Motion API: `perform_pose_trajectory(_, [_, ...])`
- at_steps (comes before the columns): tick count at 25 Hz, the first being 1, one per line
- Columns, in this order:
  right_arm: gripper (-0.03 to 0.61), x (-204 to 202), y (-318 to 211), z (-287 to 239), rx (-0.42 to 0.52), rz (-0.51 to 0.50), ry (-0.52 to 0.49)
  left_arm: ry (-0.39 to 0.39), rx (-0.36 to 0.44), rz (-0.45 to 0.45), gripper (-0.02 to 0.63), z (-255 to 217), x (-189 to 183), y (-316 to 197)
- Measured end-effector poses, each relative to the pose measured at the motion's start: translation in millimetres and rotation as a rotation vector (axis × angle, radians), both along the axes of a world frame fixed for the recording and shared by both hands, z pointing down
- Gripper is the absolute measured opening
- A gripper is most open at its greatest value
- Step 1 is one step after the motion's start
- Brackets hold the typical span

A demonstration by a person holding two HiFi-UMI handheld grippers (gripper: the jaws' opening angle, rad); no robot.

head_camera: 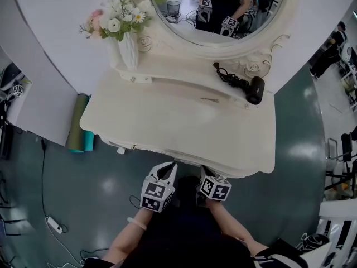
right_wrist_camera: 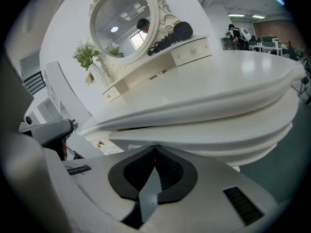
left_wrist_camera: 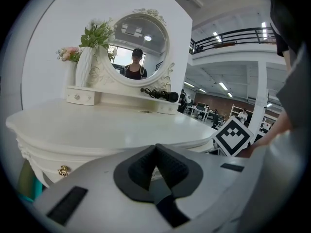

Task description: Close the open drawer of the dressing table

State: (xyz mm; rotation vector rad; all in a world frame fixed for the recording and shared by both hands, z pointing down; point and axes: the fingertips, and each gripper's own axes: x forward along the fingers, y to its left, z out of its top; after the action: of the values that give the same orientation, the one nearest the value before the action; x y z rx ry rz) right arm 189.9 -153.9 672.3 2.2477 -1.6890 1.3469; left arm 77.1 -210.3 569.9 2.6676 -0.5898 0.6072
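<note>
While both tools wait at the dressing table's (head_camera: 167,119) front edge: left gripper (head_camera: 170,167), jaws pressed together, empty; right gripper (head_camera: 203,170), likewise. Drawer (right_wrist_camera: 209,135) slightly proud beneath the tabletop. Advised: press both tips squarely against its front, evenly, straight inward.

The left claw (head_camera: 169,169) and right claw (head_camera: 204,173) are at the front of the dressing table (head_camera: 167,121) (hair dryer (head_camera: 248,85) at rear).
</note>
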Motion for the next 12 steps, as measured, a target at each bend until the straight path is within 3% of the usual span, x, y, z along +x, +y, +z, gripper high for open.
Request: perform_pose_trajectory(12, [0.012, 20, -22, 2, -0.012, 0.025, 0.056, -0.016, -0.016, -0.011, 0.02, 6, 13, -12])
